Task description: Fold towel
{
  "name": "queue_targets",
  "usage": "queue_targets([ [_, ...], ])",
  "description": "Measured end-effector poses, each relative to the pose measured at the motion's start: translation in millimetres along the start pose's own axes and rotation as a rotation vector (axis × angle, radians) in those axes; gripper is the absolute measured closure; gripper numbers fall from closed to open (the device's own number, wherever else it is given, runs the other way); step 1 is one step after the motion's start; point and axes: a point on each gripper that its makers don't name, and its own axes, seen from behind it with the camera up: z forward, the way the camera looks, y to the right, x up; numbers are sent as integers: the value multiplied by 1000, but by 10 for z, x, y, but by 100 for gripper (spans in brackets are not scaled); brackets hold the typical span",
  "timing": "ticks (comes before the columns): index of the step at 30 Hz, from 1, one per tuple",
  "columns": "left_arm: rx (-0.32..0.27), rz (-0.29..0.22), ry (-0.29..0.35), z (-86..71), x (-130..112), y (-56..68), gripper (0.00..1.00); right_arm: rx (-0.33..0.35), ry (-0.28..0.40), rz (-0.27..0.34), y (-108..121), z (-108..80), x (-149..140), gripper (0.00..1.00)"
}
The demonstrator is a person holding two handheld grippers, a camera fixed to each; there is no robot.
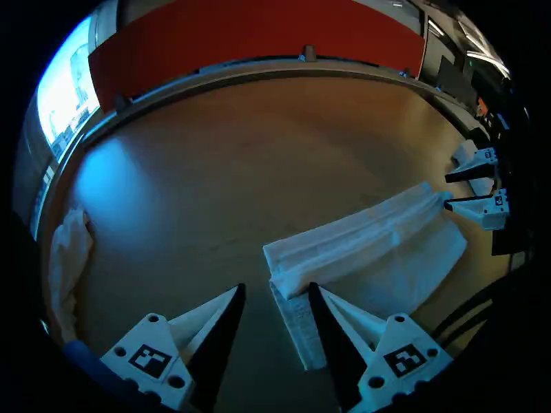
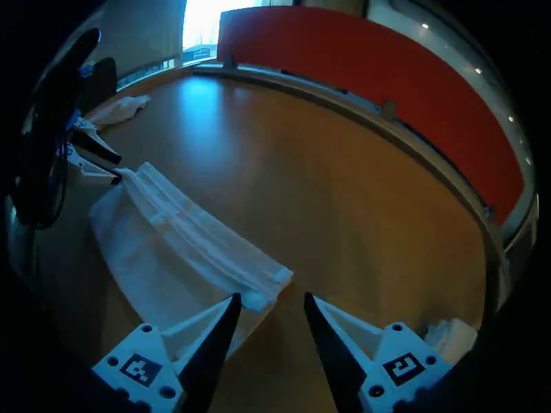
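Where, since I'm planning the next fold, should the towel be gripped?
Probably at the two short ends of the thick folded band on the towel, coming in low along the table from each end. The rest lies flat; the layered band stands raised, offering an edge. The left gripper and right gripper, both open, face those ends.

The towel (image 1: 372, 241) is white and faintly ribbed, the table (image 1: 241, 172) perhaps tan, the partition (image 1: 262, 34) red.

towel (image 1: 372, 248) corner hidden behind left tongs (image 1: 275, 299), crumpled cloth (image 1: 65, 268) cut off at edge
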Motion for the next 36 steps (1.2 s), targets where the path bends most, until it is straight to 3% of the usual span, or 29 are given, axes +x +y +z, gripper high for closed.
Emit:
queue_targets([
  [11,27,-8,20,-1,110,-86,20,-29,27,-18,93,-2,115,15],
  [36,32,-30,35,-158,29,-103,19,-17,44,-15,-30,-176,28,15],
])
